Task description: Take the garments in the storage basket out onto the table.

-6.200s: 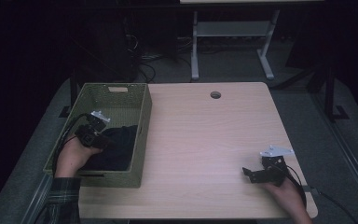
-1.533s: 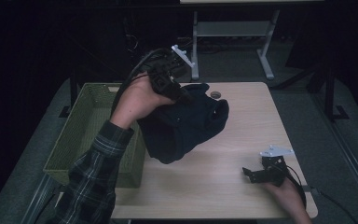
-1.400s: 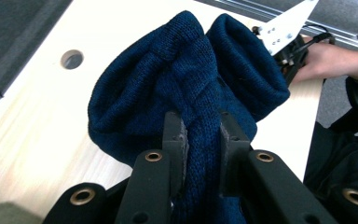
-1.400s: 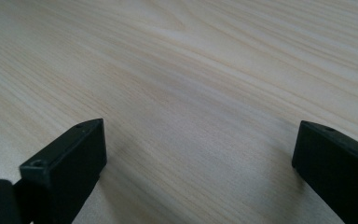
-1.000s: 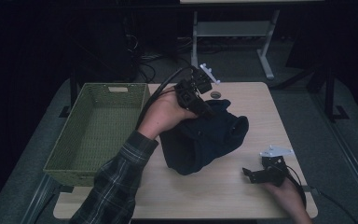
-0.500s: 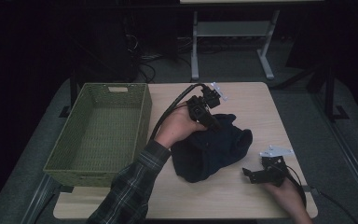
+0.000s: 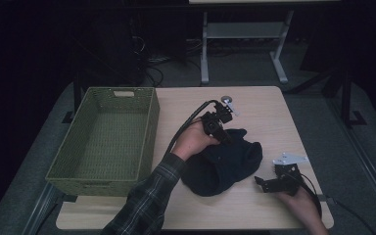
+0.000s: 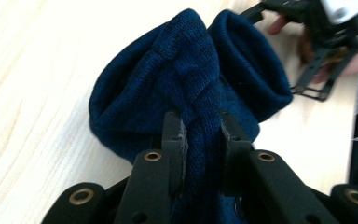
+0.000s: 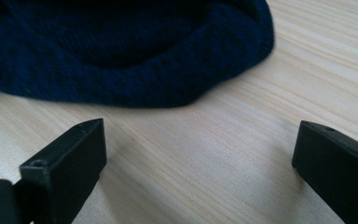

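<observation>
Now left gripper (image 8: 200, 135) pinches the navy sweater (image 8: 191, 84); right gripper (image 9: 200, 154) gapes beside it.

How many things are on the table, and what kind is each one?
Green basket: 1
Dark blue knitted garment: 1, pinched in the left hand-held gripper
Hand-held grippers: 2, with the right hand-held gripper open beside the garment
Total: 4

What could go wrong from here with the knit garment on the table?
The left gripper pinches only a bunched fold of the dark blue knit garment, so it may slip or stretch if lifted. The open right gripper sits close to its hem and could snag it.
</observation>
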`<state>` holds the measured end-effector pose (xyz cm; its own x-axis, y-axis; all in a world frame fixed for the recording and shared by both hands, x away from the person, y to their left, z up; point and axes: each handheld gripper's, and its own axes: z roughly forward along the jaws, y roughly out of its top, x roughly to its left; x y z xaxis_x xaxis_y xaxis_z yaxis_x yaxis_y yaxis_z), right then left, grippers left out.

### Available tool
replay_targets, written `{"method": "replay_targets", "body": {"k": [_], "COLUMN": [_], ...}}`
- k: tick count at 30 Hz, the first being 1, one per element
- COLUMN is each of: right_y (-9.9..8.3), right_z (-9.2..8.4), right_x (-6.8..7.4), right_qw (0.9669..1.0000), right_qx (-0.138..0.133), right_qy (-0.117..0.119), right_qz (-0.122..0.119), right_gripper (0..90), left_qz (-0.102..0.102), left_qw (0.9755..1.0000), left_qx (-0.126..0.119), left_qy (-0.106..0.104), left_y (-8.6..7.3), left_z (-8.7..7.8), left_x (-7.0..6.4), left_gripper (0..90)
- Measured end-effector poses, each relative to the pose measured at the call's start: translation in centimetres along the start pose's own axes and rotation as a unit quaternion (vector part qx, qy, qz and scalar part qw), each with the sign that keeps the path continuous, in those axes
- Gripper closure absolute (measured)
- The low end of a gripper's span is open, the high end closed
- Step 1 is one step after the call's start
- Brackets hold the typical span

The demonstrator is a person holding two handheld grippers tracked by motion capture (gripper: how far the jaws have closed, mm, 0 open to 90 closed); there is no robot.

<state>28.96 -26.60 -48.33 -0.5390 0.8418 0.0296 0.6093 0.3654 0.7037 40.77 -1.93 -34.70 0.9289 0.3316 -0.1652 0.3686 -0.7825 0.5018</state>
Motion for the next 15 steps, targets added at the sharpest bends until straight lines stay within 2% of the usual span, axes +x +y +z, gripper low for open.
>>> {"method": "replay_targets", "body": {"k": [6,15], "right_y": [0.0,0.0], "right_z": [0.0,0.0], "right_x": [0.0,0.0], "right_qw": [1.0000,1.0000], "right_qx": [0.000,-0.002], "right_qy": [0.001,0.001], "right_qz": [0.000,-0.001], "right_gripper": [2.3,2.3], "left_qz": [-0.008,-0.023], "left_qw": [0.9999,0.9992], "left_qx": [0.002,0.019], "left_qy": [0.008,0.026], "left_y": [-0.5,-1.2], "left_z": [1.6,4.1], "left_x": [0.8,2.6], "left_gripper": [75.5,74.7]}}
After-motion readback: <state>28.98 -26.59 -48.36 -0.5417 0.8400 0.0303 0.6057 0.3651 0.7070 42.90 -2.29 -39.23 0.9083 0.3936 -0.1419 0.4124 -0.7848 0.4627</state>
